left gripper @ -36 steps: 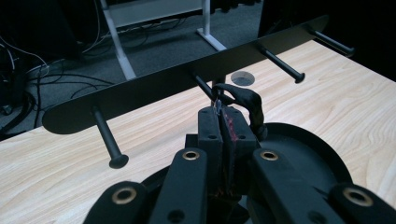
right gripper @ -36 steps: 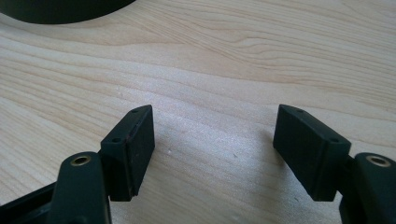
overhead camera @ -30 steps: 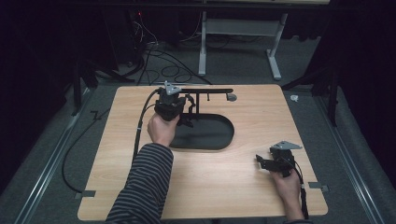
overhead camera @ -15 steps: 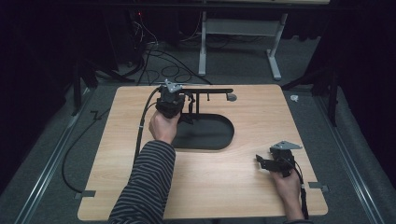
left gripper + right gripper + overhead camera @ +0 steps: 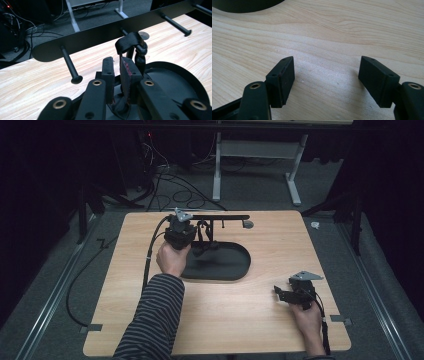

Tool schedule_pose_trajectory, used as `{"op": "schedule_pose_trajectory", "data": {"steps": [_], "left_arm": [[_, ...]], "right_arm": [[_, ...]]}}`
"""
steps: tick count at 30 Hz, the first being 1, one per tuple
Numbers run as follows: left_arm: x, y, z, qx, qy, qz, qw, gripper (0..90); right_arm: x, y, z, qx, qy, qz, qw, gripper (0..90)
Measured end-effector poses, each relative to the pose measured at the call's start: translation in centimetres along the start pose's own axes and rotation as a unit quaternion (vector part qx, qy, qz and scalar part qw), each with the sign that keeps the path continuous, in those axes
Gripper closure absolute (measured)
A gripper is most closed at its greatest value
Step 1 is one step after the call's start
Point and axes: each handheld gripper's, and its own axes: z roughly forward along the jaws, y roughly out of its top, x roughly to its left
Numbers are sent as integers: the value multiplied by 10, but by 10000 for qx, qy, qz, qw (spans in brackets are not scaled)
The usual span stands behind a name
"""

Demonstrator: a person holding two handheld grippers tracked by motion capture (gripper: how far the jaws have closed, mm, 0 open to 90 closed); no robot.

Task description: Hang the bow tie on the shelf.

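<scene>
A black rack stands at the back of the table: a horizontal bar (image 5: 220,217) with short pegs (image 5: 71,67) on a black oval base (image 5: 220,262). A black strap (image 5: 128,41) is looped over the middle peg and runs down between my left gripper's (image 5: 117,62) jaws, which are shut on it. In the high view the left gripper (image 5: 190,236) sits at the rack's left end, just over the base's edge. My right gripper (image 5: 281,293) rests low near the table's front right, jaws wide open over bare wood (image 5: 325,75) and holding nothing.
The wooden table (image 5: 125,285) has its edges all around. A small grey round disc (image 5: 247,224) lies by the rack's right end. Cables trail off the left side. A white desk frame (image 5: 257,150) stands on the floor beyond.
</scene>
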Motion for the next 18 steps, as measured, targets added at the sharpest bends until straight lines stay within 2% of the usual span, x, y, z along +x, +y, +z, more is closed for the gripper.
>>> {"op": "schedule_pose_trajectory", "data": {"steps": [6,8,18], "left_arm": [[4,-5,-11,-73,-155,-55,9998,744],[6,-6,-15,-59,-151,-18,9999,723],[10,-11,-32,-113,-270,30,9996,685]], "right_arm": [[0,0,0,6,2,-2,10000,307],[0,0,0,7,2,0,10000,307],[0,0,0,12,0,11,10000,307]]}}
